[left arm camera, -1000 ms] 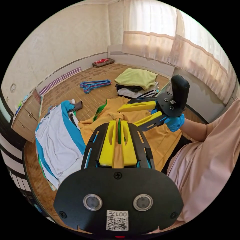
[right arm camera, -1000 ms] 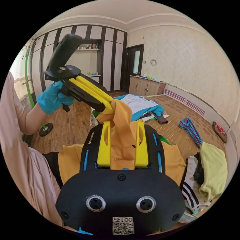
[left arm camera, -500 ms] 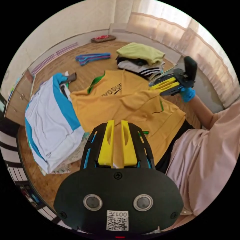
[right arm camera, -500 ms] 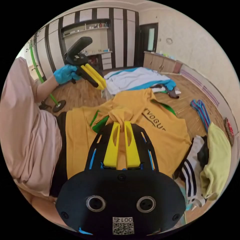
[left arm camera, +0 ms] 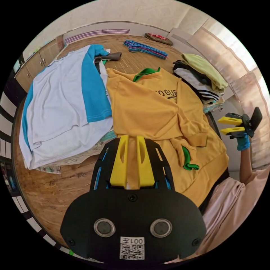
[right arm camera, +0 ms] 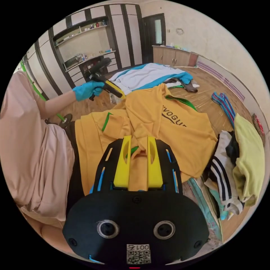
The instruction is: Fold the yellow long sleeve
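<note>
We see the yellow long sleeve (left arm camera: 157,112) lying on the floor (left arm camera: 50,191). Left tongs (left arm camera: 131,137) stand slightly apart, empty. Right tongs (right arm camera: 139,138) stand apart, empty.

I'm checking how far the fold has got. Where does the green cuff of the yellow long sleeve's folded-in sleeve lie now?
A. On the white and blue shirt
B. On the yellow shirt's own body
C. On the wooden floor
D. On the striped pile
B: the green cuff rests on the yellow long sleeve.
</note>
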A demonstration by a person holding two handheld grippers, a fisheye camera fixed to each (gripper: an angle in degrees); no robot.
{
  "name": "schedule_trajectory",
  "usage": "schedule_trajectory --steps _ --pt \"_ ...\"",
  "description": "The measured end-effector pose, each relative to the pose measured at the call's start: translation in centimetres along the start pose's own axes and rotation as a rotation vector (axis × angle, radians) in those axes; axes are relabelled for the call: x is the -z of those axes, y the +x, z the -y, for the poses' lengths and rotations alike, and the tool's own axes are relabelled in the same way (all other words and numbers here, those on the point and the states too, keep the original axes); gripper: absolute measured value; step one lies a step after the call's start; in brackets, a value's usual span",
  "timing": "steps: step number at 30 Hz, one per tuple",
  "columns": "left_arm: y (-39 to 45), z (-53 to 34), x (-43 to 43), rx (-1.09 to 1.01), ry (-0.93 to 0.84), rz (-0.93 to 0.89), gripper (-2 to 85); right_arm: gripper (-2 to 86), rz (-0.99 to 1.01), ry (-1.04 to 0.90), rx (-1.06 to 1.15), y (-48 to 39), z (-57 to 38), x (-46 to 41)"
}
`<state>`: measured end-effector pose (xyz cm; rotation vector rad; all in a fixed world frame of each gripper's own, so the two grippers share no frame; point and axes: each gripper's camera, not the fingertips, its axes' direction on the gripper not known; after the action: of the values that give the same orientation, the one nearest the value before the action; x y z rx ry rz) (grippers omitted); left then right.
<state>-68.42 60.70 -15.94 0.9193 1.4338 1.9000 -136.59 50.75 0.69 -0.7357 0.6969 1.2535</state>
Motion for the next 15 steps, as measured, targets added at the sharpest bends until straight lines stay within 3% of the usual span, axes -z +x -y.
schedule_trajectory --steps 10,15 --pt "-1.3 2.8 -1.6 0.101 0.038 0.037 0.8 9.8 -0.081 -0.384 0.242 -1.9 4.3 -8.9" --pt "-1.8 3.3 -2.0 0.113 0.040 0.029 0.6 5.1 -0.042 -0.476 0.207 -0.2 4.4 -9.8"
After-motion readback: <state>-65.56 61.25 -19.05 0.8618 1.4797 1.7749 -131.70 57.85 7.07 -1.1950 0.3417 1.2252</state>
